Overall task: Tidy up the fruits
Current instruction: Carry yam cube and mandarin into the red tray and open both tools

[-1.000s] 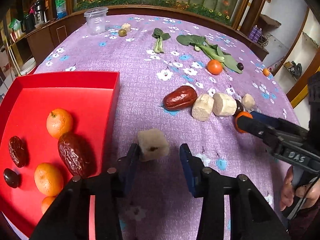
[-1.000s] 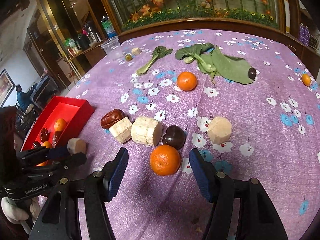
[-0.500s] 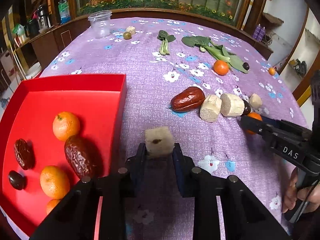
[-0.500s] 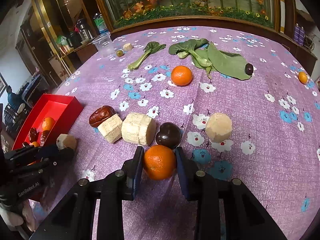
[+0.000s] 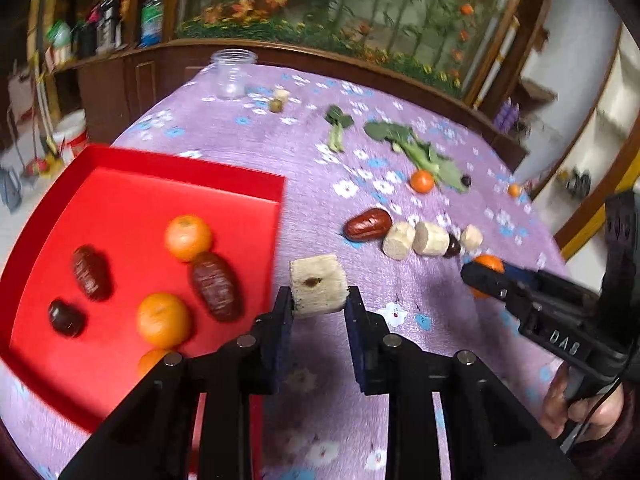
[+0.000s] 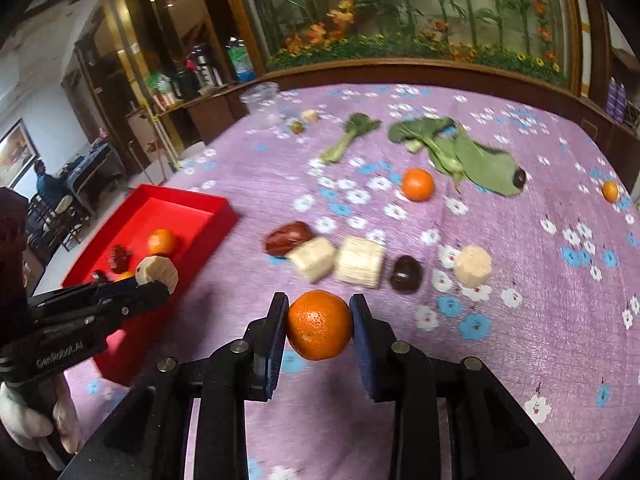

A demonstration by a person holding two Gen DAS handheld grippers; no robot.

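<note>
My left gripper [image 5: 319,304] is shut on a pale beige chunk [image 5: 318,283] and holds it above the purple cloth, just right of the red tray [image 5: 120,184]. The tray holds oranges [image 5: 188,237], brown dates [image 5: 216,285] and a small dark fruit [image 5: 65,317]. My right gripper [image 6: 320,320] is shut on an orange [image 6: 319,325], lifted off the cloth. In the right wrist view the left gripper [image 6: 154,290] with its beige chunk [image 6: 157,273] hangs at the tray's [image 6: 184,208] near edge. A red date [image 6: 289,237], two beige chunks [image 6: 313,258], a dark fruit [image 6: 407,273] and a round beige piece [image 6: 473,266] lie in a row.
Farther back lie another orange [image 6: 417,184], leafy greens [image 6: 460,152], a small bok choy [image 6: 352,132], a dark fruit [image 6: 519,177], a tiny orange [image 6: 610,190] and a clear plastic cup [image 6: 262,106]. A wooden rail bounds the table's far side.
Both grippers closed on their items, the left on the beige chunk and the right on the orange, then rose off the cloth. The left one shifted toward the tray.
</note>
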